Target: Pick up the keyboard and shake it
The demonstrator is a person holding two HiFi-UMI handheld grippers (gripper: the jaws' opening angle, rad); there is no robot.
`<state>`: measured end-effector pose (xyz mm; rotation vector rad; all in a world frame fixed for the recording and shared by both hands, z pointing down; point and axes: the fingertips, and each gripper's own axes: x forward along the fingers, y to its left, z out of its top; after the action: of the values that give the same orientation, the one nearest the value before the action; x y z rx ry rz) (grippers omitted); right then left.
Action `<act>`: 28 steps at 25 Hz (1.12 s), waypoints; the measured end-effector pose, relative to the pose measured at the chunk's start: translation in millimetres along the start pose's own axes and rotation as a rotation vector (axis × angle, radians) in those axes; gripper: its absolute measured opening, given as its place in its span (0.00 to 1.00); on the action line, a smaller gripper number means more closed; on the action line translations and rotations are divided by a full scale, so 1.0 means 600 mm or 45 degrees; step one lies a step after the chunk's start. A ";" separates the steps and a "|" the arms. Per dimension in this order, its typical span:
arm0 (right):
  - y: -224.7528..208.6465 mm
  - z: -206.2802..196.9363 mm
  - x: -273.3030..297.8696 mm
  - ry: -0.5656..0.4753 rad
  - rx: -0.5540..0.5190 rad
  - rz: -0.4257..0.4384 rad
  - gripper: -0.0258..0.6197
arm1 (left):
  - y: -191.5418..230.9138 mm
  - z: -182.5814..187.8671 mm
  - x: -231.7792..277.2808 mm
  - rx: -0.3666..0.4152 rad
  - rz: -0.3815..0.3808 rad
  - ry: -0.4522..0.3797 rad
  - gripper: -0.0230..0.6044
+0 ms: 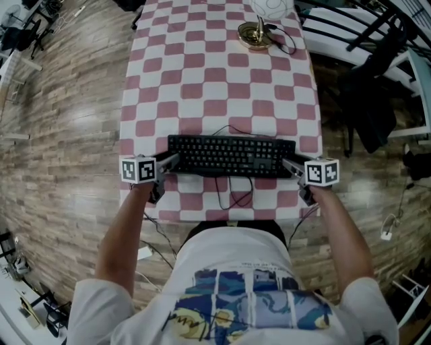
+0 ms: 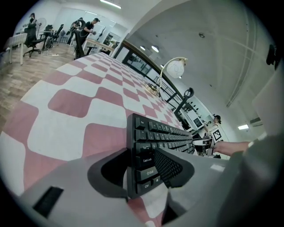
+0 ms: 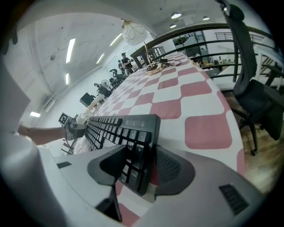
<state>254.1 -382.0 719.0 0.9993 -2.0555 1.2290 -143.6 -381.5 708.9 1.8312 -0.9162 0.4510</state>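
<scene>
A black keyboard lies across the near end of the pink-and-white checked table. Its cable loops toward the table's front edge. My left gripper has its jaws closed over the keyboard's left end. In the left gripper view the keyboard sits between the jaws of that gripper, one pad lying on the Caps Lock and Shift keys. My right gripper clamps the right end. In the right gripper view the keyboard fills the gap between the jaws of the right gripper.
A lamp with a brass base and a white globe stands at the table's far end. A dark office chair stands to the right of the table. Wooden floor surrounds the table on both sides.
</scene>
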 end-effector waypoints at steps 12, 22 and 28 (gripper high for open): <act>0.041 0.069 -0.068 -0.182 -0.152 -0.040 0.34 | -0.039 0.063 -0.062 0.147 -0.013 -0.183 0.34; 0.118 0.141 -0.146 -0.408 -0.347 -0.070 0.34 | -0.100 0.131 -0.148 0.322 -0.035 -0.357 0.34; 0.164 0.185 -0.196 -0.551 -0.493 -0.125 0.34 | -0.137 0.167 -0.198 0.439 -0.037 -0.445 0.34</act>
<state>234.0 -413.3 533.6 1.2304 -2.4092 0.5585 -167.1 -407.5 536.8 2.2837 -1.0951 0.2861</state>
